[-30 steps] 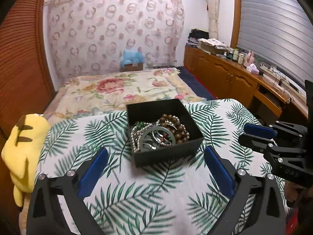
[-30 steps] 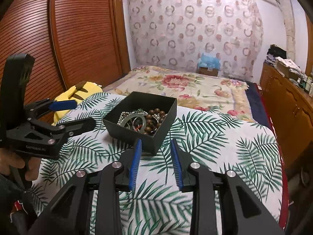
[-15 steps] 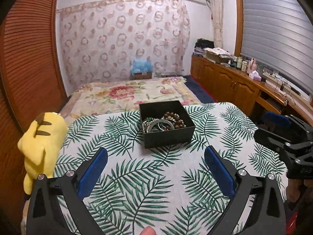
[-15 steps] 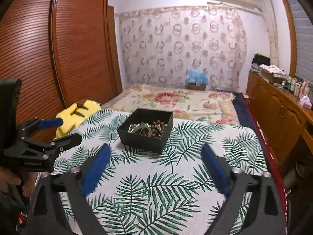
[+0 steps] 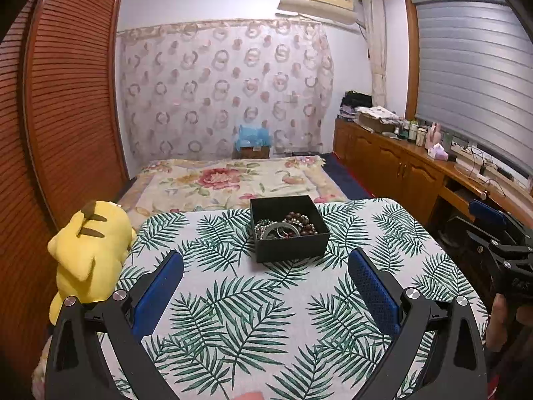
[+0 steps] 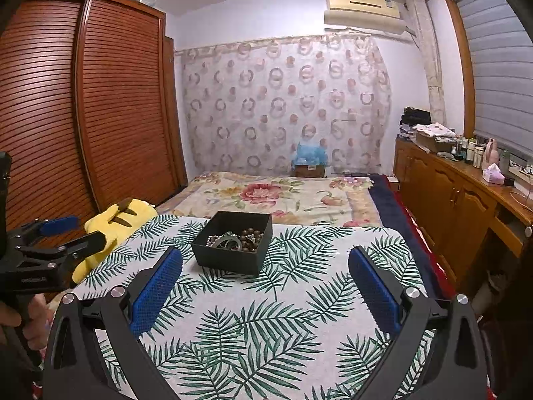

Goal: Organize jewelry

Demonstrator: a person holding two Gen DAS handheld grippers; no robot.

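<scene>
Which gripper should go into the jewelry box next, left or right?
Probably left, by a narrow margin. The black box sits nearly centred between the open left gripper; for the open right gripper it lies off toward the left finger.

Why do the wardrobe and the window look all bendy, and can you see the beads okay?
Left wrist view: the fisheye lens curves the wardrobe and the window blind, with dark corners. Right wrist view: same bending; the black box is fairly sharp, but the beads inside are small and dim in the soft room light.
</scene>
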